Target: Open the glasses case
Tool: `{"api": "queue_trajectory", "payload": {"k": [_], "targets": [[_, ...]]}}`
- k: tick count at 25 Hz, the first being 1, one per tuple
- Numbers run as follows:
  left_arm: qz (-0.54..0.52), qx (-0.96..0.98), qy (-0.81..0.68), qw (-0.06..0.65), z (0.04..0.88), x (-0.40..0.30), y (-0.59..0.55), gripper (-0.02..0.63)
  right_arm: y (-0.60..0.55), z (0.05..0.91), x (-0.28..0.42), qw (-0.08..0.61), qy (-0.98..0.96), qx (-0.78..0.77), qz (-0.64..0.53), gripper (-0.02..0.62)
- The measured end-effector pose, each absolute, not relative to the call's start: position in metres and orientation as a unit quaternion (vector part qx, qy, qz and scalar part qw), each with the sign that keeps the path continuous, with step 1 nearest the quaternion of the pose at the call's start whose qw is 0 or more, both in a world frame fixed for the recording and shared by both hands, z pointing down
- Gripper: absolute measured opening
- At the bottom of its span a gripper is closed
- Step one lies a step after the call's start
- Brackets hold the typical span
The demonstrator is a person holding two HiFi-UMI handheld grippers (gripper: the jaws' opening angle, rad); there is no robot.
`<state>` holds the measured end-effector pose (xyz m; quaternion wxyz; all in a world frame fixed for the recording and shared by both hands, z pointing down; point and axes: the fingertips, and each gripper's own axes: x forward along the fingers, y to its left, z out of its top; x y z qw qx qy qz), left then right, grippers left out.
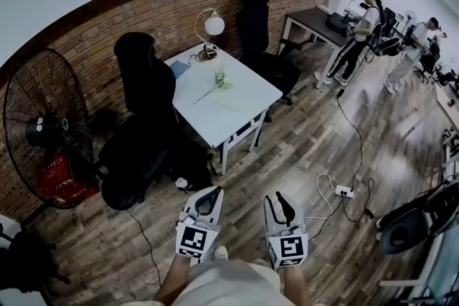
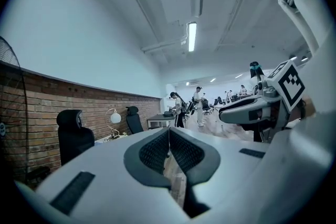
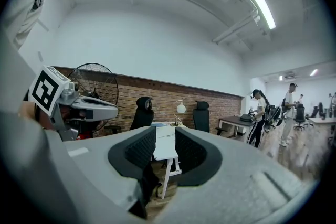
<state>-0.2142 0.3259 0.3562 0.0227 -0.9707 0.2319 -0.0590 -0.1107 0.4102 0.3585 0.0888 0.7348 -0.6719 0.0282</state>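
Note:
No glasses case can be made out in any view. A white table [image 1: 240, 111] stands ahead by the brick wall, with a small blue thing [image 1: 179, 69] and a pale green sprig [image 1: 219, 80] on it. My left gripper [image 1: 209, 193] is held low over the wooden floor, well short of the table, and its jaws [image 2: 169, 132] meet at the tips with nothing in them. Beside it, my right gripper [image 1: 277, 197] points the same way. Its pads [image 3: 140, 148] stand a little apart, empty, and the table [image 3: 165, 147] shows through the gap.
A globe lamp [image 1: 213, 25] stands at the table's far end. Black office chairs [image 1: 143, 82] flank the table, and a big floor fan [image 1: 43, 129] is at the left. A power strip [image 1: 344, 190] and cables lie on the floor at the right. People [image 1: 356, 36] stand at desks far right.

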Motion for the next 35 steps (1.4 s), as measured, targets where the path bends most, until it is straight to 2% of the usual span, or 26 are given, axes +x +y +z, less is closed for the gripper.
{"api": "queue_trajectory", "payload": {"k": [21,35], "targets": [[-0.059,-0.964,0.26,0.016,0.366,-0.223,0.28,0.008,0.357,0.363,-0.113,0.088,-0.688,0.72,0.023,0.118],[-0.074,-0.957,0.282,0.014,0.372,-0.175,0.214,0.008,0.283,0.368,-0.06,0.084,-0.706,0.703,0.032,0.118]]}}
